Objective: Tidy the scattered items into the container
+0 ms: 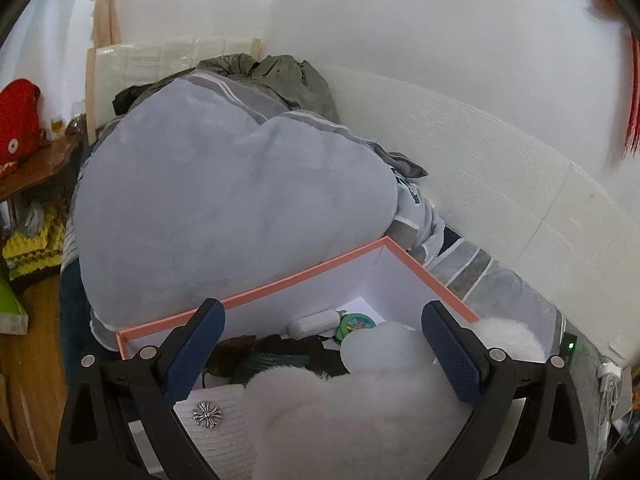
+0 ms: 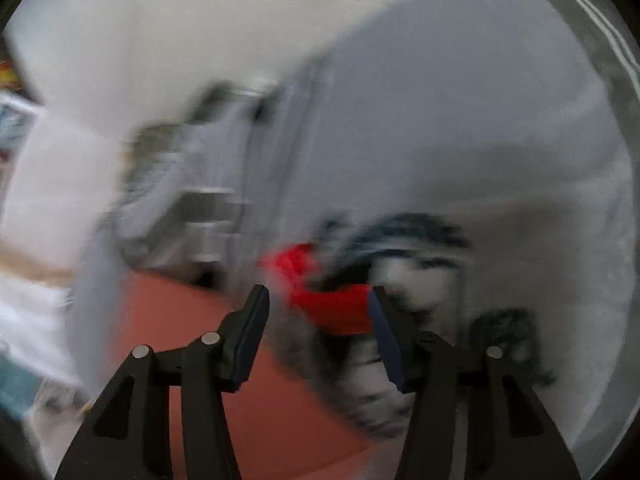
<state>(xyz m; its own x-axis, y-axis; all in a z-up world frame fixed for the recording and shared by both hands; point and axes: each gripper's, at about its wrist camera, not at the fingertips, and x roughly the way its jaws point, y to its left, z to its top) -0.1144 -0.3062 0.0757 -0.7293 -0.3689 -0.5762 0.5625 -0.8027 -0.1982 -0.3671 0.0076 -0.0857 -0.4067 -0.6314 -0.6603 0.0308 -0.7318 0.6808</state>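
Note:
In the left wrist view a white box with a pink rim (image 1: 256,296) holds several items: a fluffy white piece (image 1: 352,412), a white knit with a silver cross (image 1: 208,414), a white cylinder (image 1: 314,322), a green round toy (image 1: 356,324) and dark cloth (image 1: 280,354). My left gripper (image 1: 322,346) hangs over the box, jaws wide open, with the fluffy piece lying loose between them. The right wrist view is badly blurred. My right gripper (image 2: 318,312) has its jaws apart, and a red item (image 2: 328,306) lies just past the tips beside black-and-white things (image 2: 400,276).
A large grey heart-shaped cushion (image 1: 224,200) presses against the box's far side, with an olive jacket (image 1: 280,76) behind it. A wooden shelf (image 1: 36,164) with a red object (image 1: 18,120) stands at left. An orange-red surface (image 2: 180,320) lies under the right gripper.

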